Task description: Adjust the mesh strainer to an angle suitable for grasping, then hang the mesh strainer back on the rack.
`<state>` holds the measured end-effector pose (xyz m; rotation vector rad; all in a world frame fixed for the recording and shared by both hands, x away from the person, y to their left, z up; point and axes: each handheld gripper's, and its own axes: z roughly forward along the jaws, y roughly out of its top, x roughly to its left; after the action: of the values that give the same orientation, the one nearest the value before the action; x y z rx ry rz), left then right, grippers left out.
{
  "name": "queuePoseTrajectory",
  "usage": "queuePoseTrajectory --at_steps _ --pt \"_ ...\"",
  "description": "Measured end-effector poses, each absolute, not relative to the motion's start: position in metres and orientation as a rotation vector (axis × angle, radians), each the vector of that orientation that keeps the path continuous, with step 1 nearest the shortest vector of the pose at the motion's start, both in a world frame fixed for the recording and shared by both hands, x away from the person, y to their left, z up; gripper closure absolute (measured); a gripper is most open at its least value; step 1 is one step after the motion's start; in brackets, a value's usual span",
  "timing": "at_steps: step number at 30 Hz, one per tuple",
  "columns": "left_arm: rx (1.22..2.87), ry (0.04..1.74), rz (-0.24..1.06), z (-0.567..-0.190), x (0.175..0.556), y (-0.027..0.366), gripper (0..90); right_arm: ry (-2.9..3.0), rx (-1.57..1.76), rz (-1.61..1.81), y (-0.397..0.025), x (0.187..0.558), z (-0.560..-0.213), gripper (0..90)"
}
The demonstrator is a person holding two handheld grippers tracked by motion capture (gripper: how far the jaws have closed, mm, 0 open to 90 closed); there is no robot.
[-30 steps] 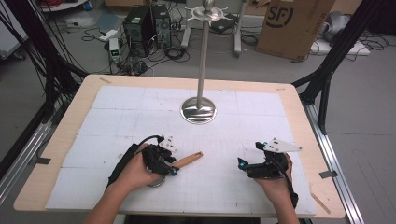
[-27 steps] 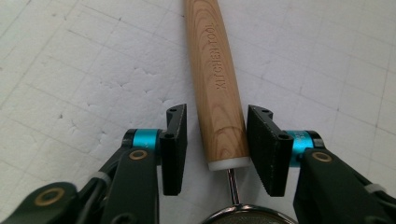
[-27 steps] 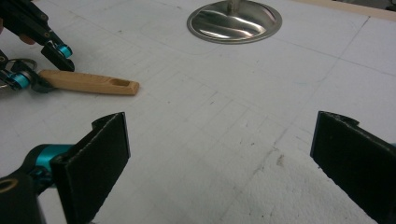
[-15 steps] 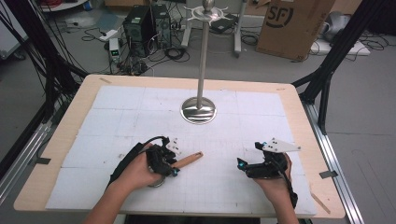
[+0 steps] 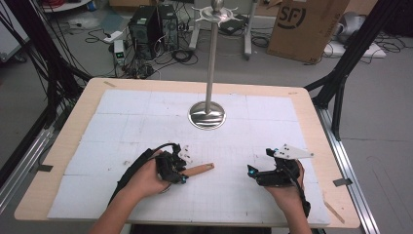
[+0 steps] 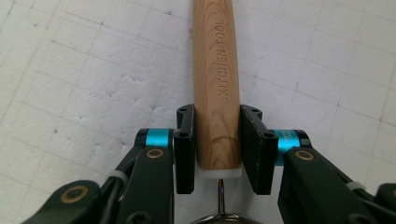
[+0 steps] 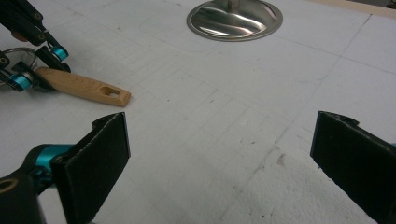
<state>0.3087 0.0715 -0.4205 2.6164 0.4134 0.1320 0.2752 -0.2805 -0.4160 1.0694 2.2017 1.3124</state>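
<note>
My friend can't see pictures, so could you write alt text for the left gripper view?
A wooden handle stamped KITCHEN TOOL lies lengthwise on a white gridded table, with the left tool closed around its near end, one black jaw on each side. A thin metal stem runs from that end toward the camera.

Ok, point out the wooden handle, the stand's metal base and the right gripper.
wooden handle (image 6: 217, 88): left gripper view, on the stamped lettering mid-handle.
stand's metal base (image 5: 207, 115): high view, on the shiny round dish beside the pole.
right gripper (image 7: 219, 158): right gripper view, midway between its two wide-apart black jaws.
</note>
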Motion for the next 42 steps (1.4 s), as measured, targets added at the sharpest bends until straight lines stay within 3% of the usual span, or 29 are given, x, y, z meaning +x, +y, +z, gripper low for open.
queuePoseTrajectory --at_steps 9,42 --pt "2.559 0.388 0.156 -0.412 0.307 0.078 68.8 2.190 1.075 1.319 -0.283 0.275 -0.416 3.5" --pt "2.091 0.442 -0.020 -0.375 0.319 0.123 68.7 2.183 1.096 1.322 -0.286 0.275 -0.416 3.5"
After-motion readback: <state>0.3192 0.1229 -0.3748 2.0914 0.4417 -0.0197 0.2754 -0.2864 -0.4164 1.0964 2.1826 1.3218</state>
